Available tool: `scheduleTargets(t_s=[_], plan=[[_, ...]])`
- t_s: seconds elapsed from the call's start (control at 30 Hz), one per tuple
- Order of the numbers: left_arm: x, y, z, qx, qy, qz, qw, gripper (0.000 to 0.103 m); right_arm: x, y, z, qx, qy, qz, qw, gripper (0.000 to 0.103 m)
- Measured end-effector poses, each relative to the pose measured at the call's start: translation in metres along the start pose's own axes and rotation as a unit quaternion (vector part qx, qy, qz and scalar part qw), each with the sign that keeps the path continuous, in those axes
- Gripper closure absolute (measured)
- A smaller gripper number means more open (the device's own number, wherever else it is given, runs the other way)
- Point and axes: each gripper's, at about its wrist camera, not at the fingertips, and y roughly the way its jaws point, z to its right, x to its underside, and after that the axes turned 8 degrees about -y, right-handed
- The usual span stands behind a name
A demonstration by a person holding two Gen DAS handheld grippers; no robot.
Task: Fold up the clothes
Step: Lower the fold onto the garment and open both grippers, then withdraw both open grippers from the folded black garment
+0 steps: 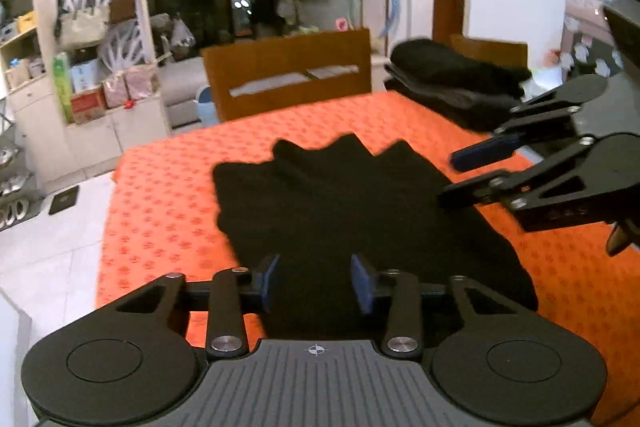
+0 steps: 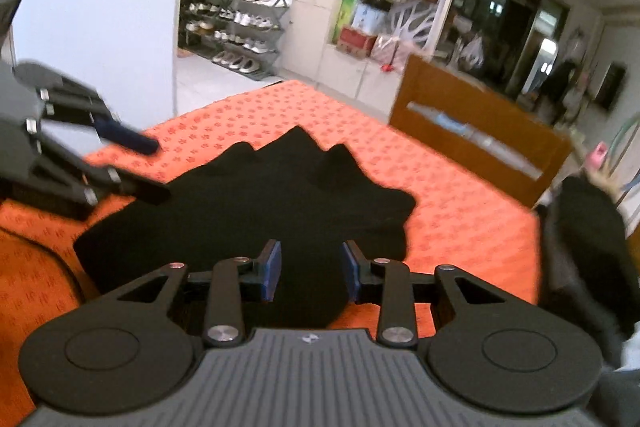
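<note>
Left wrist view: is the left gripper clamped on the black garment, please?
No, the left gripper is open, its pads apart above the black garment.

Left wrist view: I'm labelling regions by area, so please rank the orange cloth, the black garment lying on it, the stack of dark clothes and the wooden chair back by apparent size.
1. Orange cloth
2. Black garment
3. Chair back and dark stack: similar in apparent size, both farther away, so left unranked.
</note>
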Motion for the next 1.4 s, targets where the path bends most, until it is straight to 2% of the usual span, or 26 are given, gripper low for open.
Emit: scheduleTargets(t_s=[0.17, 0.27, 0.33, 0.4, 0.43, 0.57, 0.73, 0.8, 0.83, 0.87, 0.9, 0.93, 1.0, 1.1, 1.23, 1.4], plan=[[0.012, 0.029, -0.001, -0.008, -0.004, -0.042, 0.9991, 0.062, 0.013, 0.044, 0.006, -0.042, 0.054, -0.029, 0.997, 0.064], [0.013, 0.023, -0.005, 0.001, -0.016, -0.033, 0.9993, 0.060, 0.015, 0.047, 0.010, -0.049, 0.067, -0.027, 0.996, 0.064], [0.013, 0.012, -0.012, 0.016, -0.032, -0.024, 0.9991, 0.051, 0.015, 0.036, 0.010, -0.050, 0.069, -0.016, 0.996, 0.064], [0.016, -0.001, -0.017, 0.026, -0.039, -0.015, 0.9988, 0.045, 0.018, 0.020, 0.009, -0.051, 0.073, -0.001, 0.996, 0.056], [0.019, -0.006, -0.019, 0.031, -0.042, -0.016, 0.9985, 0.042, 0.023, 0.013, 0.007, -0.051, 0.077, 0.001, 0.996, 0.047], [0.035, -0.027, -0.023, 0.055, -0.054, -0.036, 0.9964, 0.036, 0.044, -0.013, -0.006, -0.063, 0.089, -0.005, 0.994, 0.034], [0.056, -0.032, -0.011, 0.076, -0.035, -0.072, 0.9939, 0.035, 0.068, -0.013, -0.031, -0.074, 0.077, -0.030, 0.994, 0.031], [0.061, -0.027, -0.005, 0.067, -0.013, -0.074, 0.9949, 0.034, 0.071, -0.004, -0.038, -0.070, 0.063, -0.040, 0.995, 0.035], [0.063, -0.025, -0.002, 0.062, -0.002, -0.075, 0.9952, 0.035, 0.071, 0.000, -0.041, -0.067, 0.056, -0.044, 0.995, 0.043], [0.064, -0.022, 0.000, 0.057, 0.004, -0.076, 0.9955, 0.042, 0.071, 0.003, -0.043, -0.063, 0.049, -0.047, 0.996, 0.051], [0.064, -0.019, 0.001, 0.048, 0.011, -0.076, 0.9959, 0.050, 0.070, 0.005, -0.043, -0.060, 0.044, -0.047, 0.996, 0.054], [0.064, -0.019, 0.001, 0.040, 0.017, -0.073, 0.9964, 0.067, 0.069, 0.006, -0.043, -0.057, 0.041, -0.047, 0.996, 0.060], [0.063, -0.023, 0.000, 0.034, 0.022, -0.063, 0.9972, 0.075, 0.064, 0.003, -0.042, -0.054, 0.039, -0.043, 0.997, 0.069], [0.058, -0.040, 0.007, 0.030, 0.037, -0.038, 0.9982, 0.077, 0.055, -0.011, -0.046, -0.045, 0.034, -0.030, 0.998, 0.073], [0.053, -0.068, 0.010, 0.040, 0.025, -0.026, 0.9985, 0.077, 0.043, -0.039, -0.049, -0.038, 0.042, -0.015, 0.998, 0.074], [0.054, -0.122, 0.020, 0.069, 0.024, -0.021, 0.9971, 0.077, 0.040, -0.090, -0.065, -0.054, 0.047, -0.018, 0.997, 0.074]])
